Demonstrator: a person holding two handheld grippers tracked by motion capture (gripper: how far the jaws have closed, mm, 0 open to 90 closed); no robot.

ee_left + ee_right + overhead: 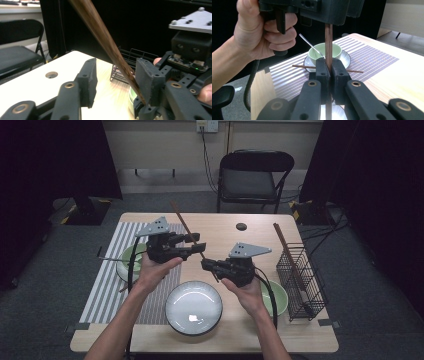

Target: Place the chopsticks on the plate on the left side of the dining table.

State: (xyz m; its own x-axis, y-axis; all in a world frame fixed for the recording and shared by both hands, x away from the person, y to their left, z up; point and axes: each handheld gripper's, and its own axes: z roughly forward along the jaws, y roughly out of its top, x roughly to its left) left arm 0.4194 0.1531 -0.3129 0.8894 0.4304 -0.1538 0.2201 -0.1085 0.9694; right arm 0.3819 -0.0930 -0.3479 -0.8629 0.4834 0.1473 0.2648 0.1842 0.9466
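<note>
Handover of a brown chopstick (187, 231) above a light wooden worktop (225, 227), seen from the high view and from each gripper. The right gripper (206, 265), held in the person's right hand (247, 292), has its jaws clenched on the lower end of the chopstick; in the right gripper view the stick (328, 40) rises straight up from between the two pressed-together pads. The left gripper (196, 244), carried by the left hand (155, 270), stands just beside it with its jaws released: in the left gripper view the chopstick (105, 40) slants through the gap close to one pad, with clear space to the other, so the pads do not press on it. The chopstick is thus in the air, tilted up and away from the person, above the middle of the worktop. Below lie a striped placemat (107, 270), a green bowl on a saucer (325, 53) with a metal utensil leaning in it and a second chopstick (302, 66) lying across the saucer's rim. A dark-rimmed plate (194, 307) sits near the front edge, a second green bowl (277, 297) lies under the right hand, and a black wire basket (300, 280) holding another stick stands at the right.
</note>
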